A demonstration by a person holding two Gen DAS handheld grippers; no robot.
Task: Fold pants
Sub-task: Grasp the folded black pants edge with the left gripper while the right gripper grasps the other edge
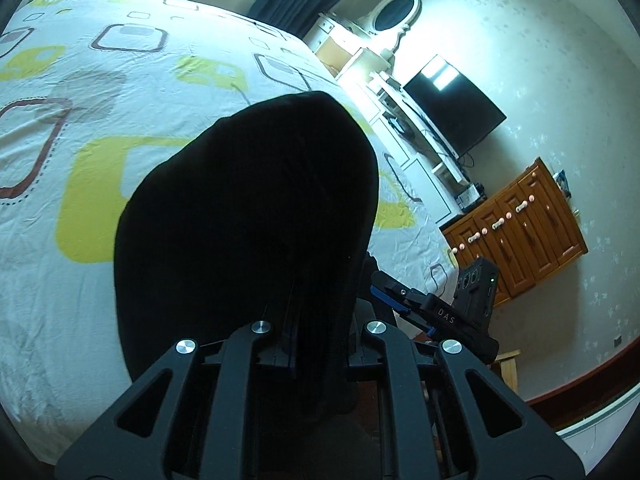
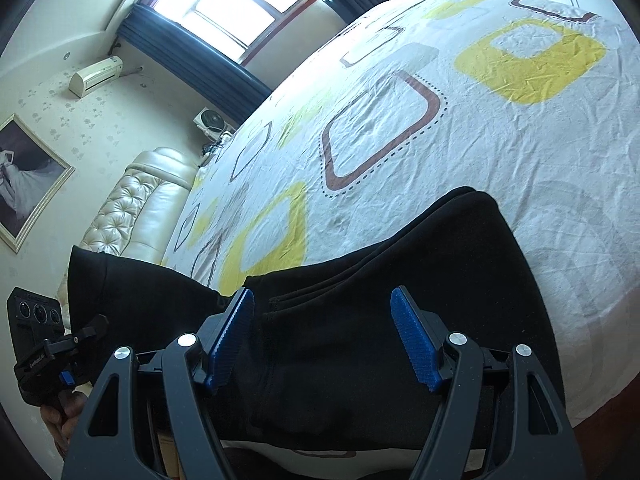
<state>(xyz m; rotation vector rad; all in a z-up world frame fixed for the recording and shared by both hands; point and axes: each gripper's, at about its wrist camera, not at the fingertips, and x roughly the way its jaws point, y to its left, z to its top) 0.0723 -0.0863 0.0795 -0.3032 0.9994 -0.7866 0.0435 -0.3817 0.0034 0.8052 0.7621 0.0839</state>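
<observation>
Black pants (image 1: 248, 216) lie on the bed near its edge; in the right wrist view they (image 2: 400, 280) spread across the lower half. My left gripper (image 1: 308, 344) is shut on the pants' edge and holds the cloth lifted, the fabric hiding its fingertips. It shows in the right wrist view (image 2: 86, 332) at lower left, gripping a raised corner. My right gripper (image 2: 324, 332) is open, its blue pads (image 2: 416, 344) on either side of the pants just above the cloth. It shows in the left wrist view (image 1: 390, 294) at the right of the pants.
The bed sheet (image 2: 440, 120) is white with yellow and brown squares. A padded headboard (image 2: 140, 200) is at the left. A dresser with a mirror (image 1: 394, 12), a dark screen (image 1: 452, 108) and a wooden cabinet (image 1: 520, 232) line the wall beyond the bed.
</observation>
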